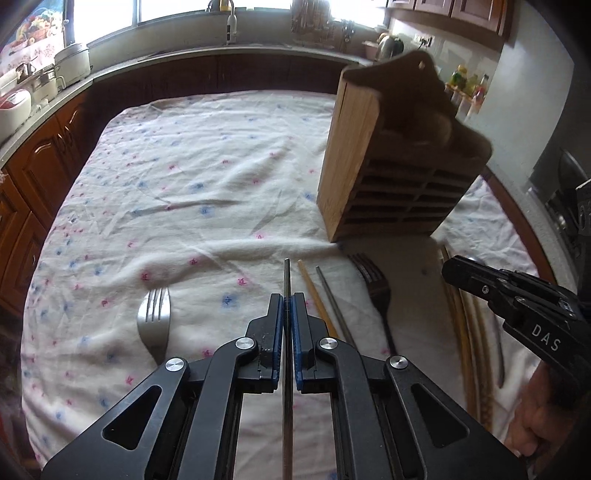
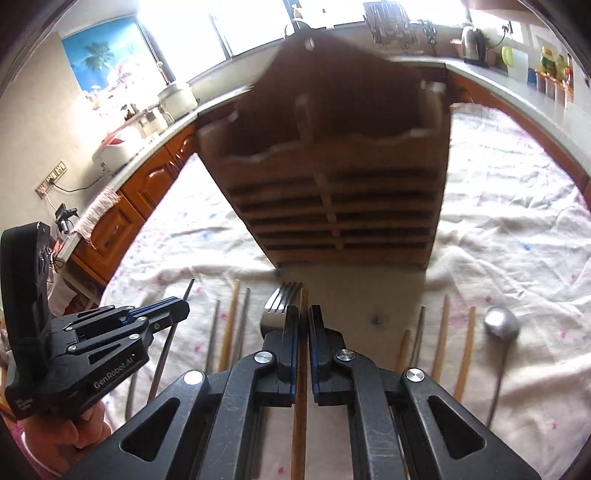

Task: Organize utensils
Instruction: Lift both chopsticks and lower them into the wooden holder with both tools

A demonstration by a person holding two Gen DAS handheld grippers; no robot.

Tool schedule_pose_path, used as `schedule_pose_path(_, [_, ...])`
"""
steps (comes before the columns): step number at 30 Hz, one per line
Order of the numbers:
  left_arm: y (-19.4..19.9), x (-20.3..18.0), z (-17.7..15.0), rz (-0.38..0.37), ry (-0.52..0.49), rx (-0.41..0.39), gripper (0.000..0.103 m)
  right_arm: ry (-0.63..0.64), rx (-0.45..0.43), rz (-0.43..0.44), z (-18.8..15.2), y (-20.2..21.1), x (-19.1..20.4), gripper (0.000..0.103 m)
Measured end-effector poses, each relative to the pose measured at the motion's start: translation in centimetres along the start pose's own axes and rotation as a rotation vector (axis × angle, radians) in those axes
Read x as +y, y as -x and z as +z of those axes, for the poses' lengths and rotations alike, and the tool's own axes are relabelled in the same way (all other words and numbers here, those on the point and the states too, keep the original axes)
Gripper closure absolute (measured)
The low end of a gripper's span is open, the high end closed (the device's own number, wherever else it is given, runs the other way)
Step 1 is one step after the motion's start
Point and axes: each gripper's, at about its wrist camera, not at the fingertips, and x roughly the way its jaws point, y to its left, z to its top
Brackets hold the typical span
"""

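Home kitchen: wooden cabinets [image 1: 44, 155] running under counter, kettle [image 2: 472, 40], rice cooker [image 1: 74, 62], faucet [image 1: 231, 22] sitting by windows.

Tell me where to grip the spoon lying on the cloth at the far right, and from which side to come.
Grip the spoon on its thin handle, just behind the bowl, coming from above with the fingers straddling the handle. It lies flat on the tablecloth, bowl toward the wooden holder, and the rounded bowl would likely slip. The wooden chopstick to its left lies close, so keep the opening narrow.
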Motion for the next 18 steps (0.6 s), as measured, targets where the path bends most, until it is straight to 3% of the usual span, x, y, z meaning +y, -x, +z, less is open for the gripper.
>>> schedule_pose_path(18, [11.2,-0.6,-0.9,-0.081,0.017,-0.187,0.099,0.02,-0.173,0.025,0.1,9.1,2.4,0.098])
